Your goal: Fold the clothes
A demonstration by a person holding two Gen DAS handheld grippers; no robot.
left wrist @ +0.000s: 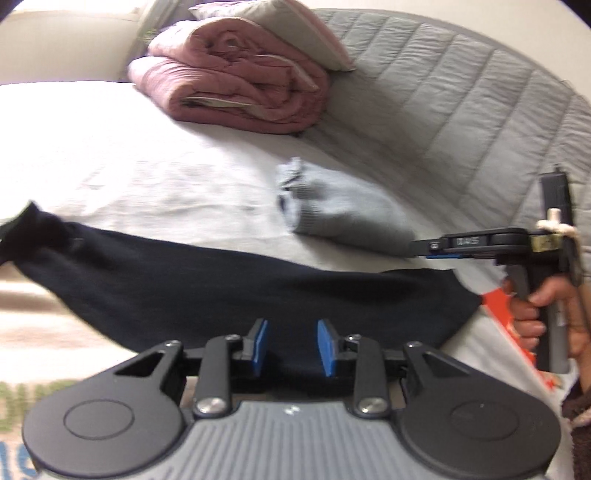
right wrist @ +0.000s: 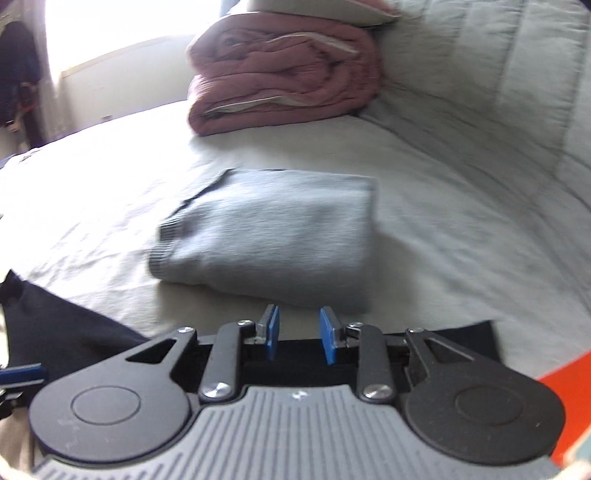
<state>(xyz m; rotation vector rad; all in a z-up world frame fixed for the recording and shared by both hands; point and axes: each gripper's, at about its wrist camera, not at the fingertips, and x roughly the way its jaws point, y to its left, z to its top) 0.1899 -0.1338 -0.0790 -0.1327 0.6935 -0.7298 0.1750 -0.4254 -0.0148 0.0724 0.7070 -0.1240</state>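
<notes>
A dark navy garment (left wrist: 221, 288) lies spread across the near part of the white bed sheet (left wrist: 110, 166). My left gripper (left wrist: 292, 347) hovers over its near edge, blue pads apart, with nothing between them. Beyond it rests a folded grey sweater (left wrist: 347, 210). In the right wrist view the grey sweater (right wrist: 273, 236) sits just ahead of my right gripper (right wrist: 300, 334), which is open and empty over the navy garment's (right wrist: 66, 332) edge. From the left wrist view, the right gripper (left wrist: 421, 248) shows side-on, held by a hand (left wrist: 532, 314), its tips beside the sweater.
A folded pink quilt (left wrist: 240, 81) lies at the far end of the bed, with a pale pillow (left wrist: 288, 26) on top. A grey quilted cover (left wrist: 443, 110) fills the right side. An orange object (left wrist: 517, 332) sits at the near right edge.
</notes>
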